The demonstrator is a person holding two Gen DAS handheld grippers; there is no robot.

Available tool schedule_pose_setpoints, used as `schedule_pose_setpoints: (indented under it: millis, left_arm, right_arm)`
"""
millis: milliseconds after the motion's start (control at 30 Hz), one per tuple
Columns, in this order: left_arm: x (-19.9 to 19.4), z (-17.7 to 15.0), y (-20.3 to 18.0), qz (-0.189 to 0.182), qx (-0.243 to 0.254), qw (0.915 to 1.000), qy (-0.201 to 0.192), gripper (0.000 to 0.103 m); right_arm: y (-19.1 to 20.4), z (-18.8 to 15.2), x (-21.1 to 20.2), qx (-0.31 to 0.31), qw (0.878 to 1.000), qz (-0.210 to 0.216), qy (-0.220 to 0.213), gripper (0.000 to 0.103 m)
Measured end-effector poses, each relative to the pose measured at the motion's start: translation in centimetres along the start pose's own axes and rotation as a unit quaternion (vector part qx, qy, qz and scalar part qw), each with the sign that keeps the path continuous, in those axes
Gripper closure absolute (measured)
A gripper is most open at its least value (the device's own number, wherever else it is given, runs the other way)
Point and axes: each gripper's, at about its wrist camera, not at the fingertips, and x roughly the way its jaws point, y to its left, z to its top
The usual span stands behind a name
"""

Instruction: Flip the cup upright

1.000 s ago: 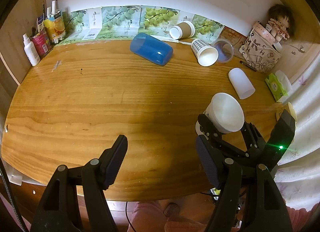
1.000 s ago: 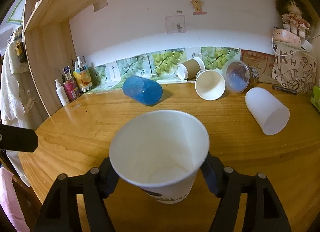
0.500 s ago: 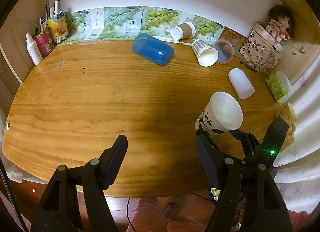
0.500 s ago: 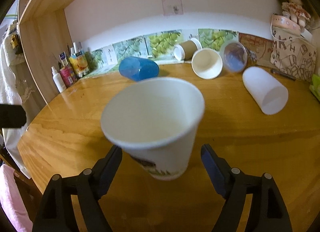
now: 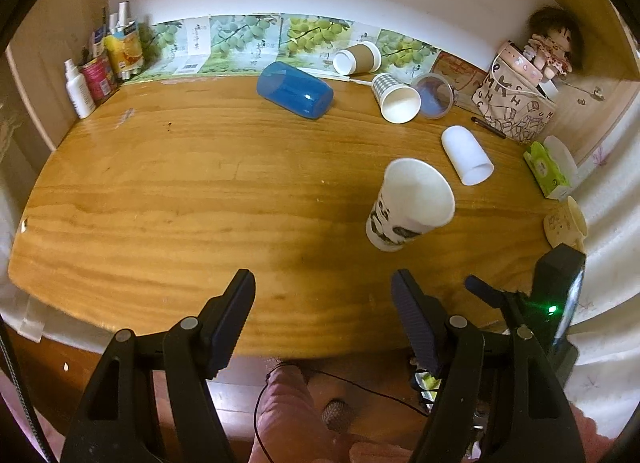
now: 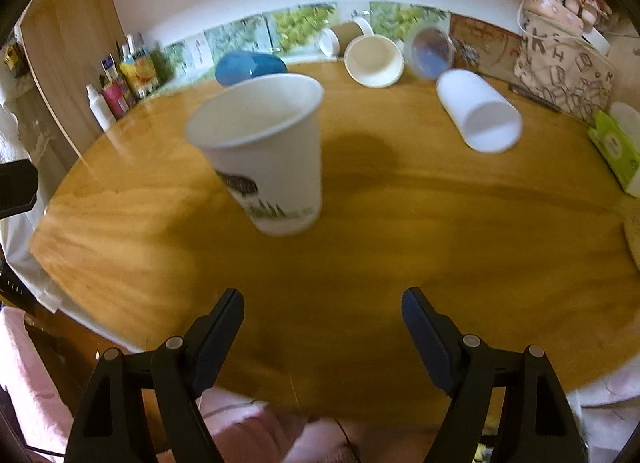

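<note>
A white paper cup with a dark print stands on its base on the wooden table, mouth up. In the right wrist view the same cup is blurred and sits well ahead of my right gripper. That gripper is open with nothing between its fingers and hangs over the table's near edge. My left gripper is open too and holds nothing, with the cup ahead and to its right. The right gripper's body shows at the right of the left wrist view.
Several cups lie on their sides at the back: a blue one, a brown paper one, a checked one, a clear one and a white plastic one. Bottles stand back left. A printed bag and tissue pack sit at the right.
My right gripper let go of the white paper cup and drew back toward the near edge; the cup now stands free on the table. The left gripper also drew back.
</note>
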Motion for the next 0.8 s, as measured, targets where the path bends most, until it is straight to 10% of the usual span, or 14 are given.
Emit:
schedule_pose_setpoints:
  millis: [800]
  left_arm:
    - [-8.5,-5.7,-6.4,0.077,-0.012,0.9968,0.017,0.018]
  right_arm:
    - [-3.0,-2.9,-15.6,0.043,0.994,-0.011,0.096,0.009]
